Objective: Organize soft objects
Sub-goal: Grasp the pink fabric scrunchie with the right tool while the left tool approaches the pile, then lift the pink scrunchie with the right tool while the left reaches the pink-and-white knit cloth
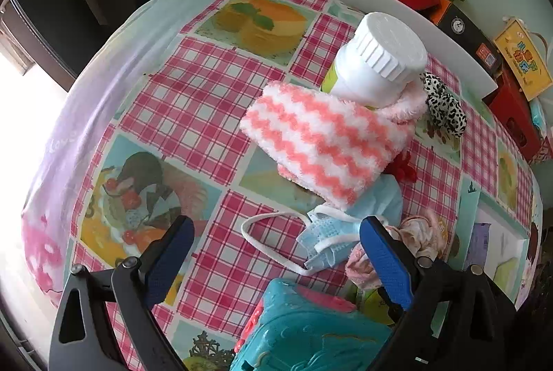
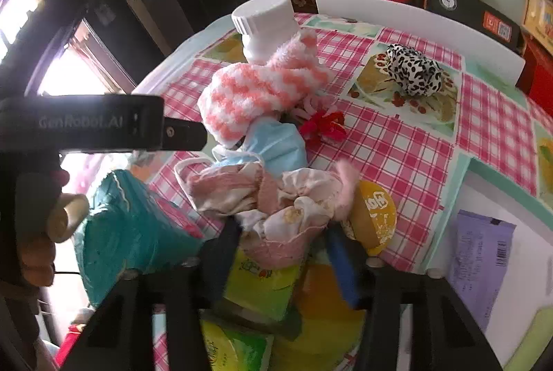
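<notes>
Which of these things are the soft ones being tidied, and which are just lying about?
Soft things for the job: striped fuzzy sock, blue face mask, spotted scrunchie, pink-and-white cloth.

Just lying about: white bottle, teal toy case, yellow lid.

One striped fuzzy sock point(image 1: 325, 143), one blue face mask point(image 1: 331, 232), one spotted scrunchie point(image 2: 414, 68), one white bottle point(image 1: 376, 56), one teal toy case point(image 1: 304, 333), one yellow lid point(image 2: 375, 219).
</notes>
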`<move>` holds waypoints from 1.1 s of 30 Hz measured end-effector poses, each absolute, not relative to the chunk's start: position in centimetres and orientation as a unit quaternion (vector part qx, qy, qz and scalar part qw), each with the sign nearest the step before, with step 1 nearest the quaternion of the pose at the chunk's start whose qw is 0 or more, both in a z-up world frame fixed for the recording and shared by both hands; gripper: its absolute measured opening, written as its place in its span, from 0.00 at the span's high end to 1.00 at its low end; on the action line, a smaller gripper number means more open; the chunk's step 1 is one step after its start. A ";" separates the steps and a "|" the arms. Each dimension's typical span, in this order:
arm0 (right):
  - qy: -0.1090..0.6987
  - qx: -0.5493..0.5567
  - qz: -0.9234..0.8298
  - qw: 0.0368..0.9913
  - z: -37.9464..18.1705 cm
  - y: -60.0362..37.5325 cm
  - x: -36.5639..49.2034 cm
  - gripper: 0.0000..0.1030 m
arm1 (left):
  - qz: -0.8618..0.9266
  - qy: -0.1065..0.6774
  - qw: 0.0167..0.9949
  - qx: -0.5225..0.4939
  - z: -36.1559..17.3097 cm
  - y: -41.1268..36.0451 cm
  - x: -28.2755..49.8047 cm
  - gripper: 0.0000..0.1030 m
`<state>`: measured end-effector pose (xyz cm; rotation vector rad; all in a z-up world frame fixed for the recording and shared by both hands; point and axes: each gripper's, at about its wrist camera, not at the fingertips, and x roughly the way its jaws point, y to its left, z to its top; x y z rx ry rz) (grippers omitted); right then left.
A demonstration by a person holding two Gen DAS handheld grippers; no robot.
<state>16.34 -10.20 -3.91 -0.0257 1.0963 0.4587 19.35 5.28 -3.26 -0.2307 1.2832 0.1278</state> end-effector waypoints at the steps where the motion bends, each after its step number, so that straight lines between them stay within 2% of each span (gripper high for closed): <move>1: 0.516 -0.012 0.216 0.829 -3.9 -10.2 16.4 0.51 | 0.059 0.597 0.793 -0.107 -3.3 5.2 19.3 0.06; 3: 0.514 -0.007 0.219 0.829 -3.9 -10.3 16.4 0.61 | 0.058 0.597 0.793 -0.105 -3.2 5.0 19.3 0.06; 11: 0.508 0.018 0.215 0.834 -3.5 -11.2 16.8 0.77 | 0.058 0.593 0.796 -0.106 -3.0 4.6 19.6 0.06; 12: 0.505 0.019 0.213 0.836 -3.4 -11.3 16.8 0.82 | 0.058 0.591 0.798 -0.108 -2.8 4.6 19.6 0.06; 25: 0.474 0.038 0.205 0.855 -0.7 -13.1 16.2 0.82 | 0.060 0.560 0.817 -0.120 -1.2 4.7 20.2 0.06; 33: 0.457 0.051 0.183 0.869 1.0 -15.1 15.9 0.82 | 0.049 0.551 0.828 -0.093 -0.8 2.9 21.1 0.07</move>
